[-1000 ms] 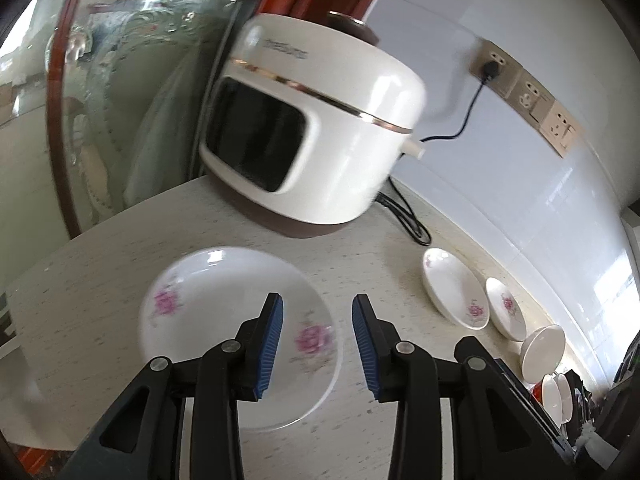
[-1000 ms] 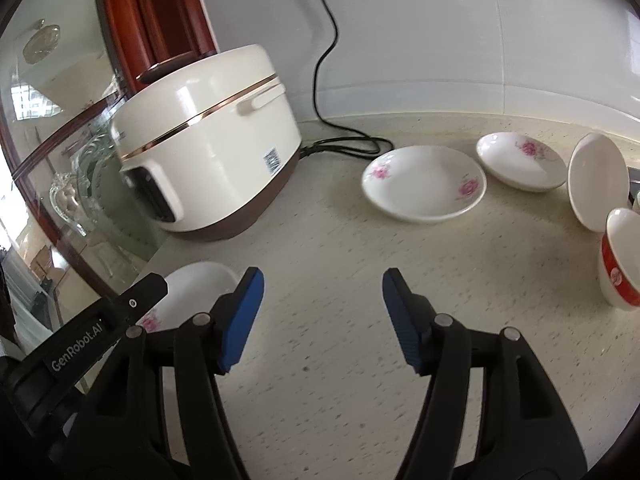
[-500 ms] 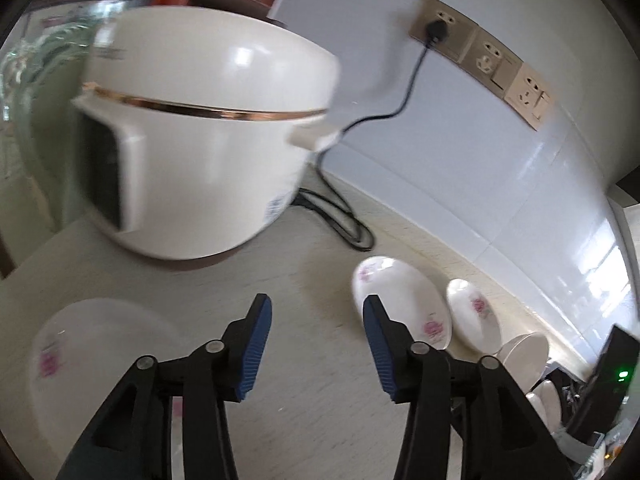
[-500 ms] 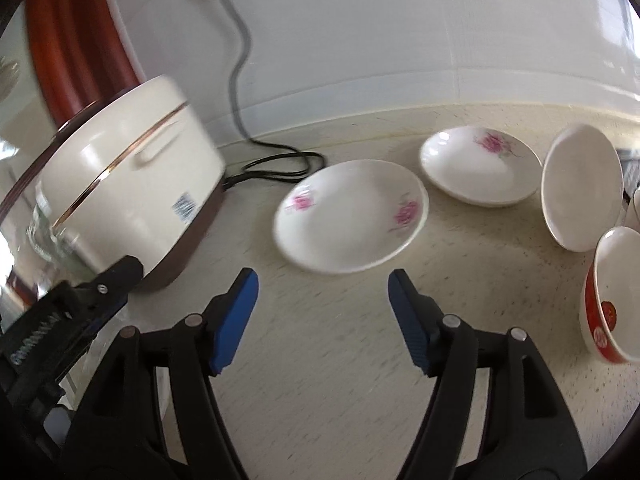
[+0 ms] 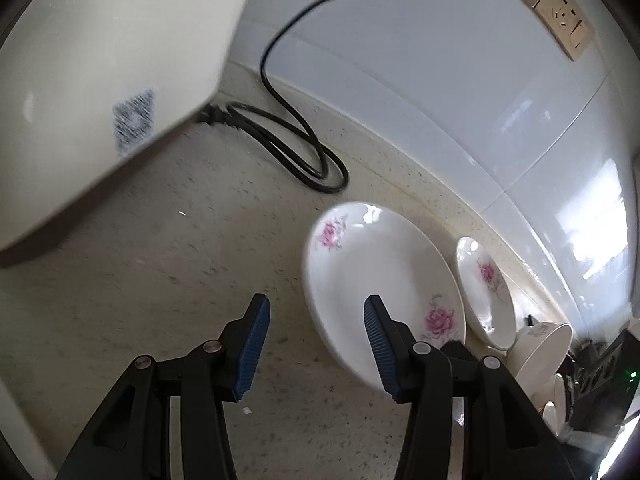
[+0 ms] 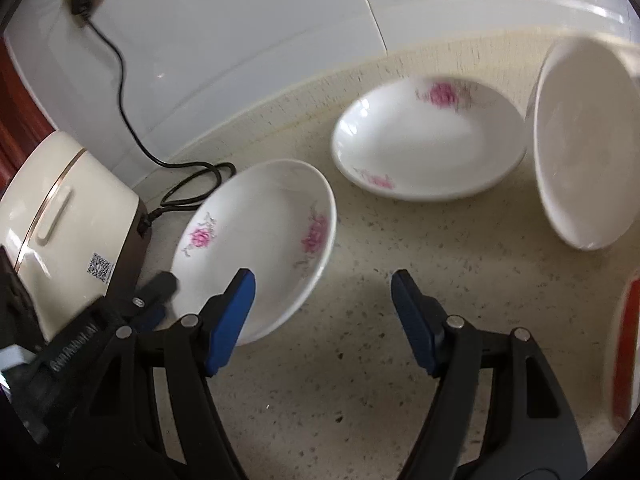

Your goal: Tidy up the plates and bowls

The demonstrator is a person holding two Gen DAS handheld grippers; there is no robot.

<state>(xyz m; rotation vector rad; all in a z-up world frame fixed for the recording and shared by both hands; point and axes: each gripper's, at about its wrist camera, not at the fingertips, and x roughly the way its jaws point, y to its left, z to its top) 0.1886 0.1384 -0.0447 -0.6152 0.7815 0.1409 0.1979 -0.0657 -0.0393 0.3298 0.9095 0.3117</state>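
Left hand-held gripper (image 5: 316,344) jaws wide apart, holding nothing, low over speckled desk (image 5: 160,288); its right pad overlaps near rim of large rose plate (image 5: 372,280). Right hand-held gripper (image 6: 322,320) also spread wide, nothing between pads. Same plate (image 6: 260,240) lies flat on desk, just beside rice cooker (image 6: 52,224) (black cord (image 6: 192,184) coiled behind). Smaller rose plate (image 6: 428,140) further back near wall. Plain white bowl (image 6: 588,144) tipped on edge, right of it.
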